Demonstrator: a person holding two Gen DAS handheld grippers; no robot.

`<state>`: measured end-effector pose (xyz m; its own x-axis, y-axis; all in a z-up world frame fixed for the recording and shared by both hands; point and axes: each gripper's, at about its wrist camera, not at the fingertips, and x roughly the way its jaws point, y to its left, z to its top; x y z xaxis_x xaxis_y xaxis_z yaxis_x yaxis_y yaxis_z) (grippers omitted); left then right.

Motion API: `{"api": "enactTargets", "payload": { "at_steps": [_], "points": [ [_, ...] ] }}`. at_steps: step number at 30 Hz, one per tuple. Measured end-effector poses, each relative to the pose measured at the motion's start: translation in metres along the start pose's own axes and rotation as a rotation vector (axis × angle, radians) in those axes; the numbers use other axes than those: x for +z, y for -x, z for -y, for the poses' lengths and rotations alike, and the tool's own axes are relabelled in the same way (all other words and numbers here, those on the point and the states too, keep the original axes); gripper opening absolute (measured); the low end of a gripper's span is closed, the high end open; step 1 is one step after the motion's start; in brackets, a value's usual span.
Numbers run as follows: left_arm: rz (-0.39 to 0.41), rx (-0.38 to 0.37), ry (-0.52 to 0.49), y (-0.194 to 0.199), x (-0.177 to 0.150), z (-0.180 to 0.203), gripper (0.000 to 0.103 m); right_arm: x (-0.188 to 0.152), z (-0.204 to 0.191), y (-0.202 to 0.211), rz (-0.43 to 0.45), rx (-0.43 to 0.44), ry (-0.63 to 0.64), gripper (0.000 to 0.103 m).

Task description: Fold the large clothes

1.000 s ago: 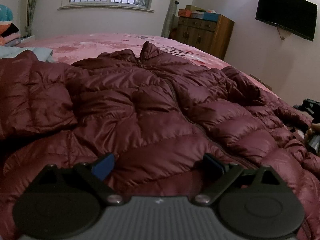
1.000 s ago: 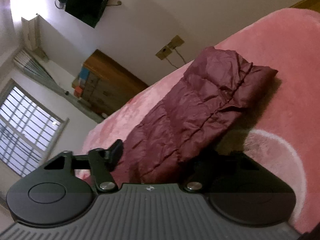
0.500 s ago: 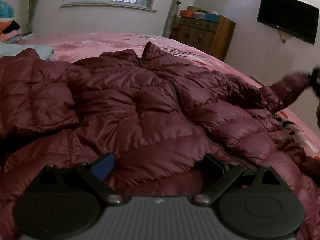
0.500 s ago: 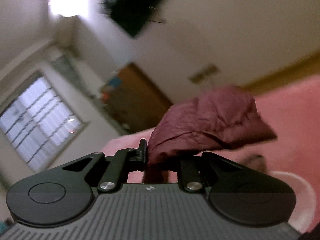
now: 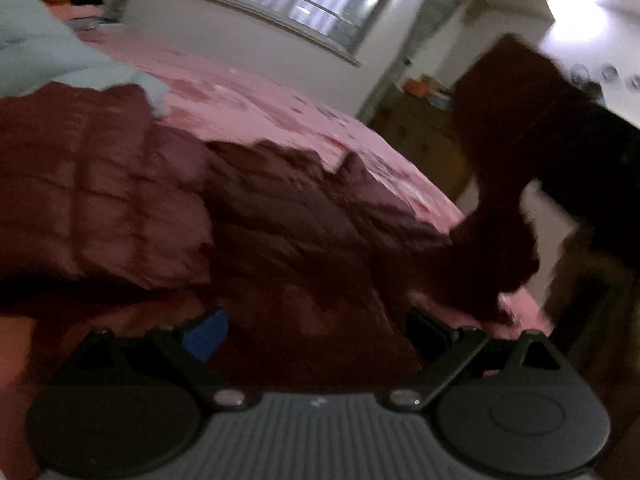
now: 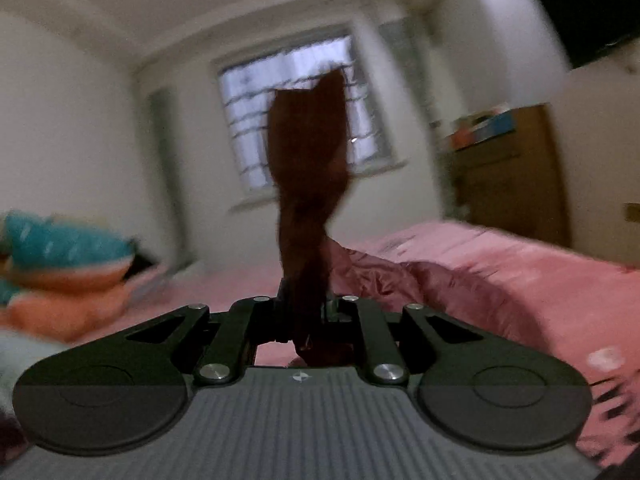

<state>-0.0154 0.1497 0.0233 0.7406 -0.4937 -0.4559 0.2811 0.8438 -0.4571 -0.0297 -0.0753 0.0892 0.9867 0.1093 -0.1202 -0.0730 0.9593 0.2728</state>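
Right tongs [image 6: 305,312] are clamped tight on the sleeve [image 6: 306,160] of the maroon puffer jacket [image 5: 248,220], and that sleeve sticks up from the pinch in front of the window [image 6: 296,120]. Left tongs [image 5: 316,330] are spread wide with nothing pinched, hovering over the jacket's near hem. The jacket body lies flat on the pink bed [image 5: 280,108], the raised sleeve on its right side. Risk as I see it: slick puffy fabric on a thin pinch, so a fast swing could slip it out. And with nothing pinning the body, pulling the sleeve across may drag the whole jacket crooked.
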Motion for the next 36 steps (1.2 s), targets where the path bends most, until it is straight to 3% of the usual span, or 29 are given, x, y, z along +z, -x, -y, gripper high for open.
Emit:
{"api": "enactTargets", "payload": {
  "at_steps": [5,10,19,22,24,26,27,36],
  "points": [
    [0.054,0.068,0.033,0.009,0.013,-0.016,0.096,-0.055,-0.040,-0.045,-0.172,0.116,0.031,0.015],
    [0.098,0.116,0.076,0.016,0.024,-0.033,0.096,-0.100,-0.053,-0.075,-0.324,0.167,0.022,0.015],
    [0.113,0.145,0.102,0.021,0.028,-0.041,0.096,-0.121,-0.040,-0.092,-0.416,0.140,0.003,0.021],
    [0.123,0.156,0.096,0.025,0.028,-0.042,0.096,-0.123,-0.047,-0.094,-0.430,0.146,0.017,0.039],
    [0.132,0.165,0.093,0.027,0.031,-0.044,0.096,-0.124,-0.057,-0.078,-0.435,0.157,0.017,0.080],
    [0.149,0.177,0.087,0.030,0.033,-0.046,0.096,-0.123,-0.063,-0.069,-0.438,0.174,0.025,0.094],
    [0.155,0.183,0.083,0.031,0.034,-0.047,0.096,-0.122,-0.065,-0.066,-0.442,0.177,0.030,0.099],
    [0.219,0.263,0.099,0.048,0.045,-0.063,0.096,-0.112,-0.072,-0.048,-0.431,0.207,-0.043,0.100]
  ]
}}
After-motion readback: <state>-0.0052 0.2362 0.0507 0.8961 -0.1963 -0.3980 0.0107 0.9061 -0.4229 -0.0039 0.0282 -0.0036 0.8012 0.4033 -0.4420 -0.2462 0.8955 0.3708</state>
